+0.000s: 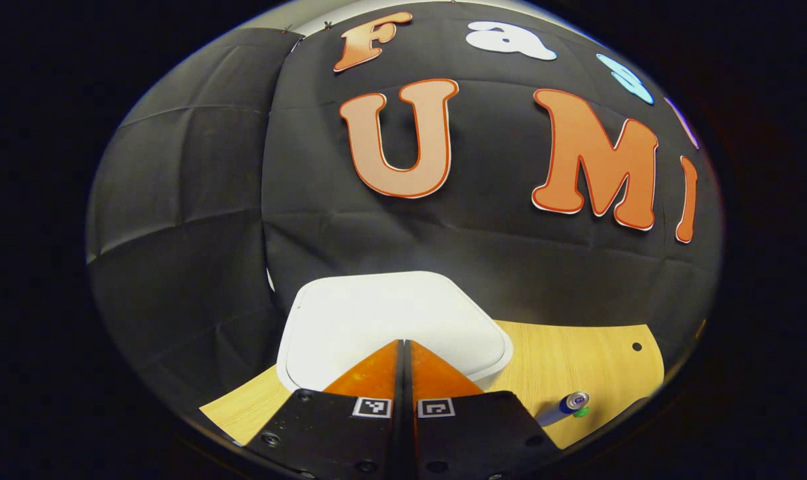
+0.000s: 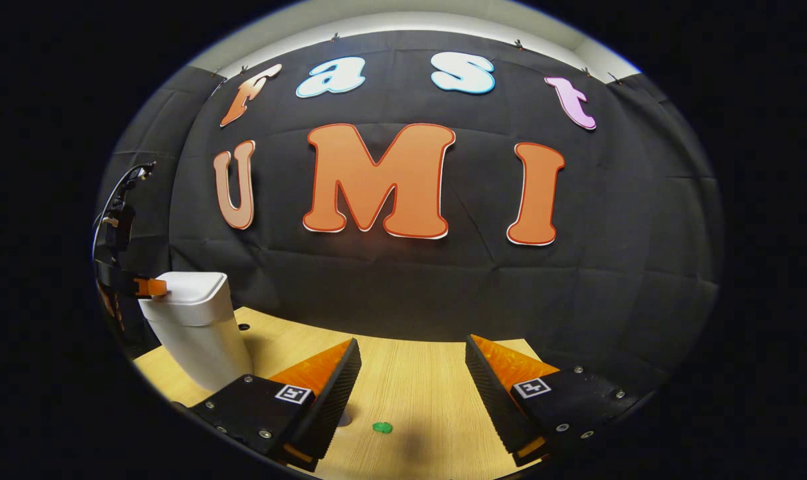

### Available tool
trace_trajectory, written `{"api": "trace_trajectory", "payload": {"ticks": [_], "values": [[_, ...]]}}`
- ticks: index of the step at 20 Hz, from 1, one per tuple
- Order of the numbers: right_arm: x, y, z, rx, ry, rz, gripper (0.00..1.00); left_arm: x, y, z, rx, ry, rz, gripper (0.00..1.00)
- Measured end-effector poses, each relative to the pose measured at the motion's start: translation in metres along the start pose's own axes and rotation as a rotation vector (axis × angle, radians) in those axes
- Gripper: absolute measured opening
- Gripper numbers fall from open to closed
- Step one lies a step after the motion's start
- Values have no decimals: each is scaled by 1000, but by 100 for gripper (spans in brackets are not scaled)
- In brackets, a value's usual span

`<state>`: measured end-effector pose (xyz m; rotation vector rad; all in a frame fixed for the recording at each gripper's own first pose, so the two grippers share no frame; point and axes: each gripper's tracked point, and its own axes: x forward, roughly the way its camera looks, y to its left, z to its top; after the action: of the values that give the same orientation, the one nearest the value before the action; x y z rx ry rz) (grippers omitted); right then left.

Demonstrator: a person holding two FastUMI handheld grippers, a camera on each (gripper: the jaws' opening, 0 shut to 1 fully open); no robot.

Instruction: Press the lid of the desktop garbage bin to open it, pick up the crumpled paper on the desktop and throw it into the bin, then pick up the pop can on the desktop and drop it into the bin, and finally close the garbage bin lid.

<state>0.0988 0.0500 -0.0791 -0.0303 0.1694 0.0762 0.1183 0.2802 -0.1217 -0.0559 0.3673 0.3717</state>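
The white desktop bin stands on the wooden table at the left of the right gripper view, its lid lying flat and closed. My left gripper is shut with nothing between its fingers, and its tips rest on the near part of the lid. From the right gripper view, that left gripper touches the lid's left edge. A pop can lies on its side on the table, right of the bin. My right gripper hangs open above the bare table, well to the right of the bin.
The wooden table runs back to the black cloth wall. A small green spot lies on the table between my right fingers, and a green spot lies beside the can. A small dark hole marks the table's far right.
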Motion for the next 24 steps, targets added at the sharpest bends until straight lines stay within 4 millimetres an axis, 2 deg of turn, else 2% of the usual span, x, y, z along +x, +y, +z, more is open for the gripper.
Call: {"api": "trace_trajectory", "payload": {"ticks": [4, 9, 13, 17, 19, 24], "values": [[-2, -2, -3, -9, 4, -4, 94, 0, -1, -7, 10, 32, 7, 0], [-5, 1, -1, 2, -2, 10, 94, 0, 0, -3, 38, 65, 13, 0], [-8, -6, 6, 1, -24, 4, 94, -6, 3, 28, 63, 16, 31, 0], [-9, -7, 1, 5, -19, 7, 94, -32, 5, 74, 58, -151, 63, 0], [-10, -7, -1, 0, -27, 14, 94, -47, 5, 89, 61, -220, 79, 0], [-10, 4, -17, -26, -43, 65, 94, -74, -6, 102, 32, -294, 54, 23]]}}
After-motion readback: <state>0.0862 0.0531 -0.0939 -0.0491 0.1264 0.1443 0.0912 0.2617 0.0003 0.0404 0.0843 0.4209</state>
